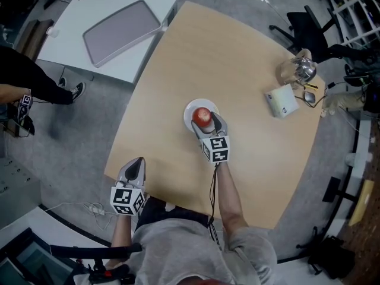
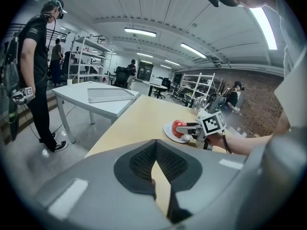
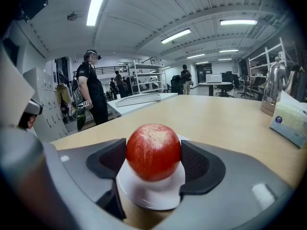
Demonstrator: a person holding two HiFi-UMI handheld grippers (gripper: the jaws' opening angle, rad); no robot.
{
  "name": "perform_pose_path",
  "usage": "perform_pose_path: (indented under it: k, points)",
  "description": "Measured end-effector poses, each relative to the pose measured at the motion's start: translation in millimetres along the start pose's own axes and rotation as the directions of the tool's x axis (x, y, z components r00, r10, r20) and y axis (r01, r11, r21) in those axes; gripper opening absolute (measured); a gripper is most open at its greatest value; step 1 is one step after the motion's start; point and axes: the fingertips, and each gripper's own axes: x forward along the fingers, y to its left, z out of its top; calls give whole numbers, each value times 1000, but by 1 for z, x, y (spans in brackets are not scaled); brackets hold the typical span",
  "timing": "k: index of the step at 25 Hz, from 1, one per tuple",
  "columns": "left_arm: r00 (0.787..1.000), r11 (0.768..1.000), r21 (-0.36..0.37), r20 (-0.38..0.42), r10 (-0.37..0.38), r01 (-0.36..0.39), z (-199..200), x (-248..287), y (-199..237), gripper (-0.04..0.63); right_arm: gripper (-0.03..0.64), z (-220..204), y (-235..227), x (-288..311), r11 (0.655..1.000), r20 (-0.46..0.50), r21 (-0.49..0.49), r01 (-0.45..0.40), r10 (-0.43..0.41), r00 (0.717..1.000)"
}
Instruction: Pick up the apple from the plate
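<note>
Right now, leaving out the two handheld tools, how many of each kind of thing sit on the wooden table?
apple: 1
plate: 1
shiny kettle: 1
white box: 1
small dark item, too small to name: 1
Total: 5

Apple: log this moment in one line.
right claw closed on apple | apple on plate | left claw shut, empty

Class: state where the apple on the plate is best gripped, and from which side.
I'd grip the apple across its widest middle, from the near table edge, slightly downward: it is round, and the shallow plate leaves both flanks free.
</note>
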Motion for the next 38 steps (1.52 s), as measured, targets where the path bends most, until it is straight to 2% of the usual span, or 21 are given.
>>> perform_pose_path:
  k: [22, 38]
  points:
    - [997, 997, 65, 70, -32, 27, 34, -22, -13, 20, 360, 38, 2, -42, 999, 77, 17, 42, -43, 996]
    - [988, 988, 120, 112, -110, 96, 59, -34, -39, 20, 360, 55, -6, -105, 991, 129, 41, 123, -128, 983]
